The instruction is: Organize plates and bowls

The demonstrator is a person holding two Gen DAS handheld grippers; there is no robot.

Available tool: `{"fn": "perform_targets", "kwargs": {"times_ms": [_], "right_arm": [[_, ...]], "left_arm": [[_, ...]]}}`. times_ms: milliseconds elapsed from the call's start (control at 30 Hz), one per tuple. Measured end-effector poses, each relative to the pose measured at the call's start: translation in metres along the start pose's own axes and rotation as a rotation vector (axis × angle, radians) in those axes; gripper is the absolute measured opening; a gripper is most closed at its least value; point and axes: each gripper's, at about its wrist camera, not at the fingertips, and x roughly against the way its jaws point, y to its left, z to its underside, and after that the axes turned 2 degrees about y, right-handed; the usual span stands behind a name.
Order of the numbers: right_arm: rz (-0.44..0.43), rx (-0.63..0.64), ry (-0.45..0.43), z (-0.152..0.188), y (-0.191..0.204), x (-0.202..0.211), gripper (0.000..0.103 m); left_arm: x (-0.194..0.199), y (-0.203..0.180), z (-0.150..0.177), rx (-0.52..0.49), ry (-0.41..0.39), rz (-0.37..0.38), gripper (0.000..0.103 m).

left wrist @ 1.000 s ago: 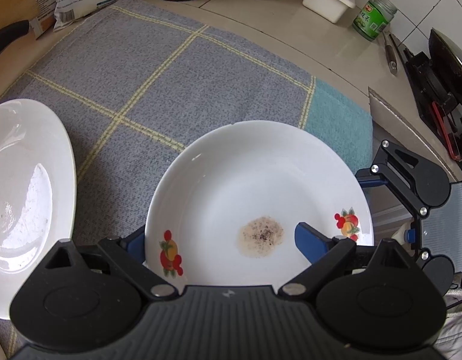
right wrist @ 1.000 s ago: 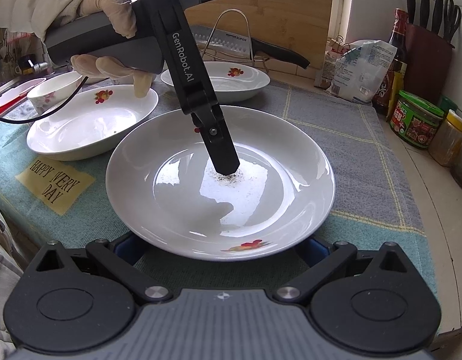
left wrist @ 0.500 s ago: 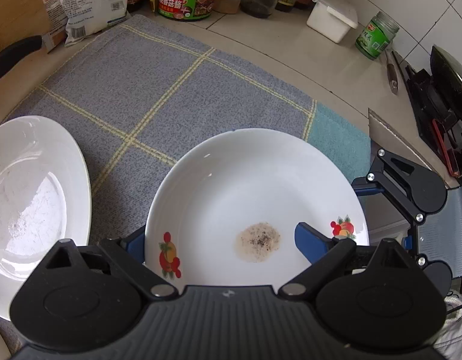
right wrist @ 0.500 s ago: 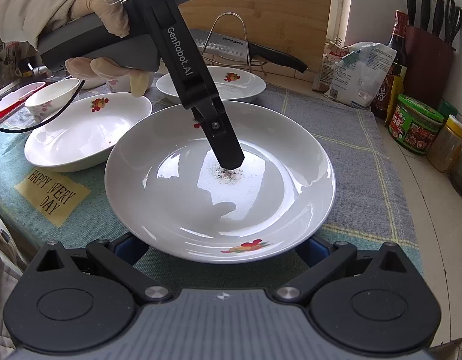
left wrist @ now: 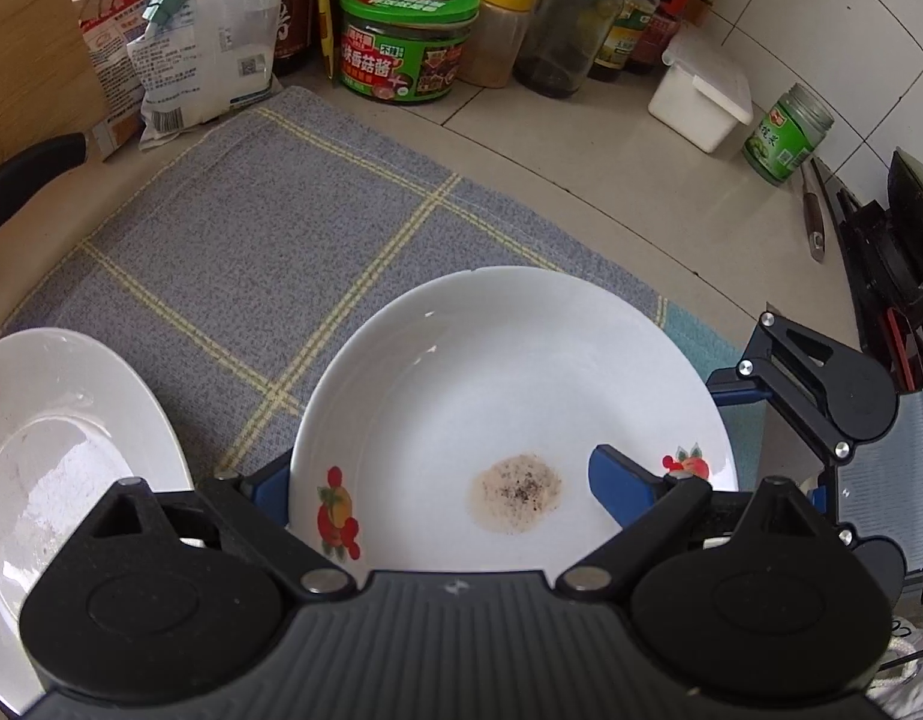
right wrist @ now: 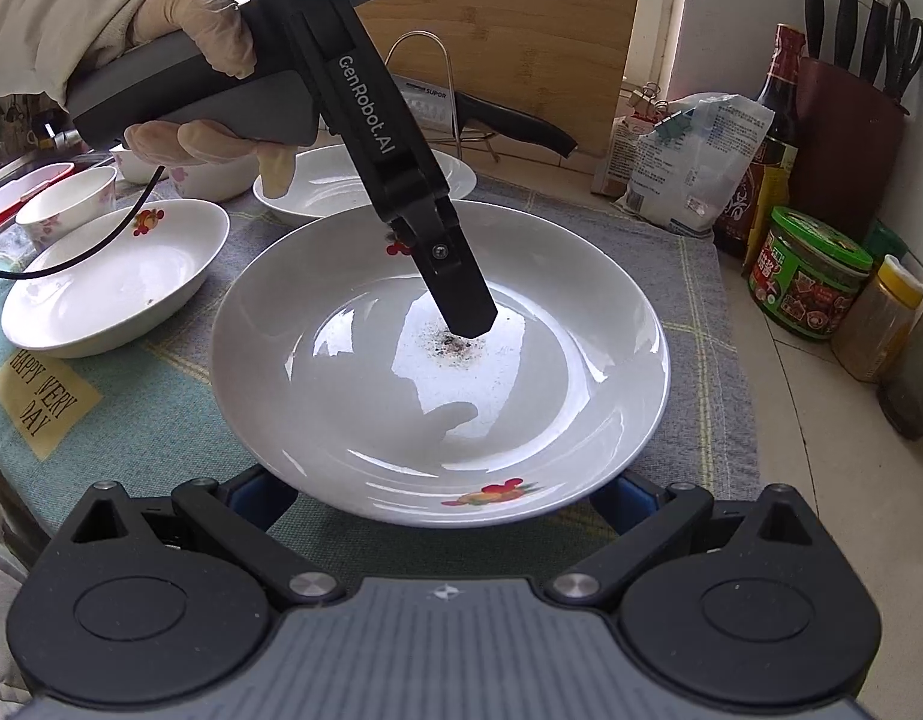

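Left gripper (left wrist: 437,474): jaws wide, one finger under, one inside round white ceramic plate with fruit decals and speckled residue (left wrist: 509,396); plate held, apparently clear of grey checked cloth (left wrist: 269,252).

Right gripper (right wrist: 437,495): fingers straddle plate's near rim; whether clamped, cannot tell.

Left of plate: white plates, small bowls, separate, unstacked.

Judgement: early stage; stacking remains.

White-tiled wall (left wrist: 821,12), beige countertop (left wrist: 581,180)
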Motion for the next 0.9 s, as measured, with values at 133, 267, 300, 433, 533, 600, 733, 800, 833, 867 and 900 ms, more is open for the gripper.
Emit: {"fn": "perform_targets", "kwargs": {"times_ms": [133, 267, 300, 433, 533, 600, 733, 800, 833, 867, 900], "right_arm": [[0.003, 0.002, 0.001, -0.005, -0.018, -0.004, 0.103], [0.007, 0.008, 0.005, -0.009, -0.032, -0.009, 0.103], [0.005, 0.006, 0.007, -0.010, -0.036, -0.011, 0.103], [0.004, 0.004, 0.014, -0.013, -0.047, -0.020, 0.103], [0.000, -0.003, 0.020, -0.013, -0.053, -0.024, 0.103], [0.000, -0.003, 0.025, -0.013, -0.056, -0.027, 0.103], [0.001, -0.009, 0.034, -0.013, -0.060, -0.030, 0.103], [0.003, -0.011, 0.037, -0.013, -0.061, -0.031, 0.103], [0.003, -0.016, 0.037, -0.012, -0.062, -0.032, 0.103], [0.003, -0.020, 0.036, -0.012, -0.063, -0.032, 0.103], [0.002, -0.026, 0.036, -0.013, -0.064, -0.033, 0.103]], "left_arm": [[-0.008, 0.002, -0.013, 0.002, -0.015, -0.011, 0.095], [-0.016, 0.007, -0.027, 0.010, -0.025, -0.015, 0.095], [-0.019, 0.008, -0.030, 0.013, -0.025, -0.017, 0.095], [-0.029, 0.014, -0.040, 0.020, -0.023, -0.025, 0.095], [-0.036, 0.017, -0.045, 0.022, -0.022, -0.024, 0.095], [-0.040, 0.018, -0.047, 0.027, -0.020, -0.022, 0.095], [-0.046, 0.020, -0.050, 0.032, -0.020, -0.019, 0.095], [-0.049, 0.021, -0.052, 0.035, -0.019, -0.017, 0.095], [-0.049, 0.022, -0.053, 0.037, -0.021, -0.017, 0.095], [-0.050, 0.022, -0.053, 0.037, -0.021, -0.017, 0.095], [-0.051, 0.023, -0.054, 0.039, -0.021, -0.016, 0.095]]}}
